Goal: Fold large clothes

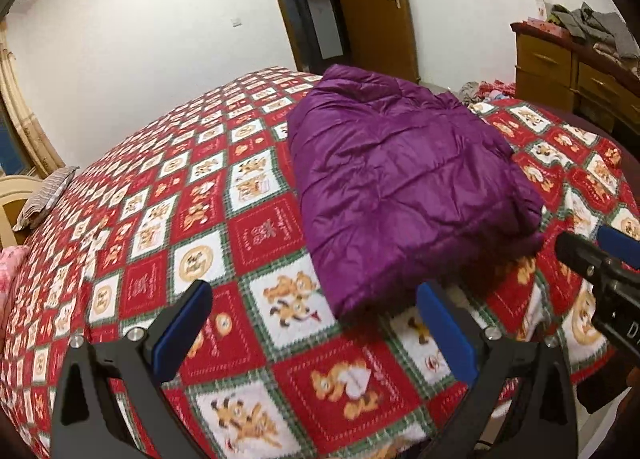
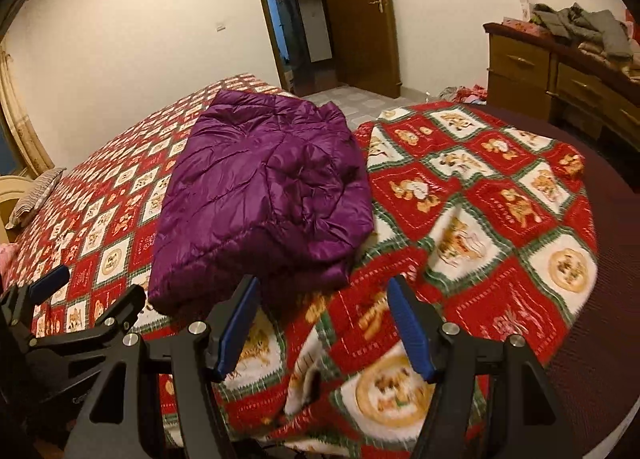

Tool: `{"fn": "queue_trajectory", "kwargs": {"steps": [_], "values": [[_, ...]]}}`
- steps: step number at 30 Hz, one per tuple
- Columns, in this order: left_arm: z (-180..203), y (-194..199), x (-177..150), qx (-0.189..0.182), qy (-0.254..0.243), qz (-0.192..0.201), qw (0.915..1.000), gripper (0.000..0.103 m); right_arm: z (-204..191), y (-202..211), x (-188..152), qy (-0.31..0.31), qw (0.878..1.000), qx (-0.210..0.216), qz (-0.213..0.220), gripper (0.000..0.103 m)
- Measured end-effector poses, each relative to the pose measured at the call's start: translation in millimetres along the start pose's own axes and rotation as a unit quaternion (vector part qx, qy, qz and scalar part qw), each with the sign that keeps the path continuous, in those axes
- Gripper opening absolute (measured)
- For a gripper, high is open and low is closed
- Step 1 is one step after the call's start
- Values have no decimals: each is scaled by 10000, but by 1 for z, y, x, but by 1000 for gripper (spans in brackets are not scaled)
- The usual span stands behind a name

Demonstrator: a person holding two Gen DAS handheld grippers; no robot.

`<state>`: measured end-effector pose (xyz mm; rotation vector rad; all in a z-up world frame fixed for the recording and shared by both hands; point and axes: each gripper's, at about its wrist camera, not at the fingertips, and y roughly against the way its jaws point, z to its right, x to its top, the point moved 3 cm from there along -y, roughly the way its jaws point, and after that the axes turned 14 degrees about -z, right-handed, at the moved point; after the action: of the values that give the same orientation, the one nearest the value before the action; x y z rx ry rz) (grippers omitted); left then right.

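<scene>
- left tool (image 1: 316, 323): black angular frame, flat blue pads, jaws spread wide, nothing between them. Hovers over the bed just short of the jacket's near edge.
- right tool (image 2: 324, 323): same build, jaws also apart and holding nothing; sits beside the left one, which shows at the lower left of its view. Its tip shows at the right edge of the left wrist view.
- blanket (image 1: 256, 227): fleecy, red/white diamond check with green borders and cartoon bear prints. Covers the bed; rumpled and bunched under the right tool, smoother to the left.
- purple jacket (image 2: 260, 195): shiny quilted puffer fabric, stitched in horizontal channels, folded into a thick, roughly rectangular bundle. Lies on the blanket mid-bed, rounded puffy fold edge facing the tools, touching neither.
- dark maroon mattress edge (image 2: 600, 299): bare at the right, past the blanket.
- striped pillow (image 1: 48, 195): far left, at the head of the bed.
- wooden dresser (image 2: 524, 71): far right, drawers with metal pulls, loose grey-green clothes heaped on top.
- brown door (image 2: 356, 11): back wall, open, red paper ornament on it.
</scene>
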<state>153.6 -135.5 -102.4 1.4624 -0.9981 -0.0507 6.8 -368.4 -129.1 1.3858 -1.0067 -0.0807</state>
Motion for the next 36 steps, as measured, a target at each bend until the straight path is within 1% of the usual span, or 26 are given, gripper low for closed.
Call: {"fn": "queue_trajectory", "kwargs": {"steps": [8,14,17,21,24,27,31,36], "values": [[-4,33,-24,-147,206,180,9995,103,-4,31,-18,109,9994,47,316,67],[-7,67,-37,-28,260,529,9983,103,-10,60,-21,59,9979,223,600,67],[-12,83,-39,-35,355,675,9971,103,-16,76,-22,92,9966,310,764,67],[-20,108,-43,-49,488,947,9943,103,-26,103,-24,209,9937,283,1066,67],[-26,128,-46,43,552,1222,9910,103,-31,122,-25,285,9909,338,1269,67],[-32,145,-48,131,638,1458,9872,103,-37,138,-25,424,9878,274,1476,67],[-39,163,-48,53,719,1684,9831,103,-38,159,-25,448,9836,329,1717,67],[-42,177,-47,-27,791,1861,9793,103,-34,183,-26,383,9783,391,1997,67]]}}
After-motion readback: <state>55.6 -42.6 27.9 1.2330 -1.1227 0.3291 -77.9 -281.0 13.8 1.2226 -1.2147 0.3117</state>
